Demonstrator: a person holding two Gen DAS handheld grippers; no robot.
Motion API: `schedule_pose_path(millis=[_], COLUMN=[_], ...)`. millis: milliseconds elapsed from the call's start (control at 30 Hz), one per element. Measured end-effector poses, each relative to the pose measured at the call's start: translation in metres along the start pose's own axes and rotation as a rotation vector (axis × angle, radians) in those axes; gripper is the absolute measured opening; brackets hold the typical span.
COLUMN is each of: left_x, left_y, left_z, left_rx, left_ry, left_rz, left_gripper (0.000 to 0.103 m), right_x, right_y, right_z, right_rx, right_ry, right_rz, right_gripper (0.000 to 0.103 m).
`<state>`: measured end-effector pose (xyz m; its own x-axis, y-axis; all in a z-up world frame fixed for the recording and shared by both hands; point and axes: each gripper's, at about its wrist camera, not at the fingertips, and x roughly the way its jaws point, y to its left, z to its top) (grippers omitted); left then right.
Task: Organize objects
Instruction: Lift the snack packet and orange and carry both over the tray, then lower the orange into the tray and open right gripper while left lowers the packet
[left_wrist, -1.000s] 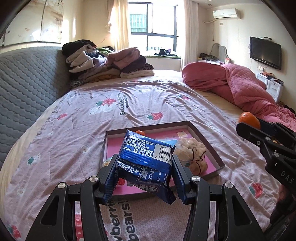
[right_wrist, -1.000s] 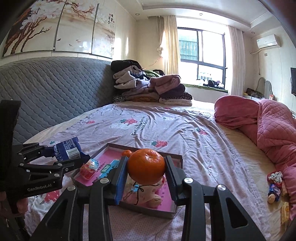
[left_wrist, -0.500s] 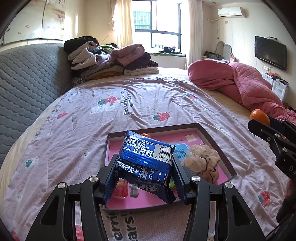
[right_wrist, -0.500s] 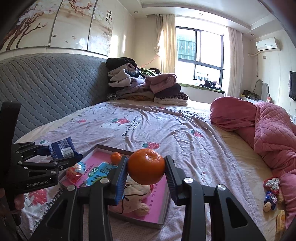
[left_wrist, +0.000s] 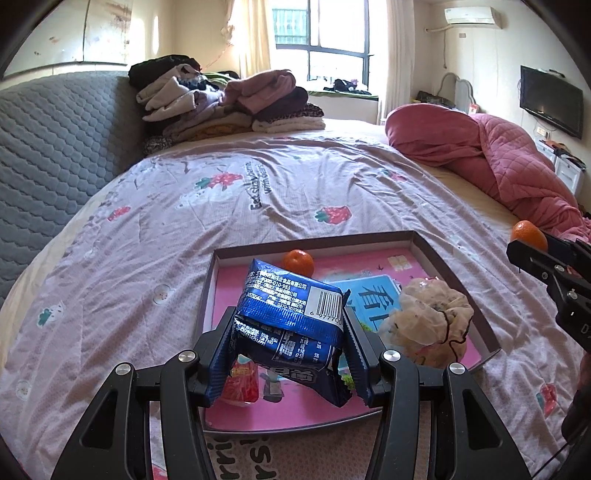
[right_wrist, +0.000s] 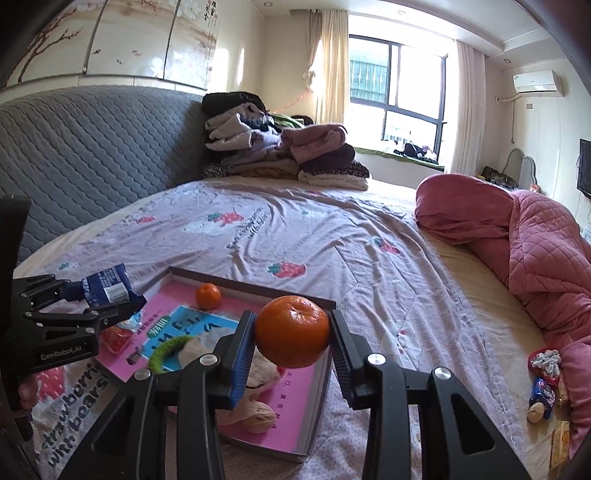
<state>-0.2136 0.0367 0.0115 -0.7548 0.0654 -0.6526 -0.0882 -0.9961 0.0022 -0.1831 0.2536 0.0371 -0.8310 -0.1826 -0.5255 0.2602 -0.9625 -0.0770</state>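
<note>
Both grippers are matte black plastic, built from angular linkage arms with triangular cut-outs and round silver screw heads at the joints. The left gripper (left_wrist: 288, 332) has black ribbed pads. The right gripper (right_wrist: 291, 334) carries one blue ribbed pad and one black. White lettering reading "GenRobot.AI" marks the side of the left gripper's body, seen from the right wrist
</note>
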Motion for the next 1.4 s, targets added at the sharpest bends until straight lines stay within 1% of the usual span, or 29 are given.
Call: schedule_pose_path(millis=[300, 500, 600, 767, 1100, 1233, 1400], left_x=[0.014, 0.022, 0.025, 0.026, 0.031, 0.031, 0.032], left_y=[-0.006, -0.011, -0.012, -0.012, -0.016, -0.017, -0.015], left_z=[-0.011, -0.02, -0.024, -0.027, -0.032, -0.033, -0.033], left_rx=[0.014, 0.026, 0.028, 0.025, 0.033, 0.036, 0.029], left_ry=[0.029, 0.049, 0.056, 0.056, 0.065, 0.069, 0.07], left_rz=[-0.006, -0.006, -0.004, -0.005, 0.002, 0.012, 0.008], left_gripper=[0.055, 0.055, 0.055, 0.055, 0.055, 0.055, 0.055], right_x=[0.02, 0.032, 0.034, 0.034, 0.04, 0.041, 0.041], right_y=[-0.002, 0.001, 0.001, -0.002, 0.001, 0.001, 0.001], right_z=[-0.017, -0.035, -0.043, -0.049, -0.056, -0.056, -0.058], right_rx=[-0.013, -0.037, -0.04, -0.016, -0.033, -0.033, -0.031], right_ry=[0.083, 0.173, 0.195, 0.209, 0.234, 0.234, 0.237], right_rz=[-0.01, 0.017, 0.02, 0.028, 0.019, 0.016, 0.013], right_gripper=[0.04, 0.04, 0.04, 0.04, 0.04, 0.04, 0.04])
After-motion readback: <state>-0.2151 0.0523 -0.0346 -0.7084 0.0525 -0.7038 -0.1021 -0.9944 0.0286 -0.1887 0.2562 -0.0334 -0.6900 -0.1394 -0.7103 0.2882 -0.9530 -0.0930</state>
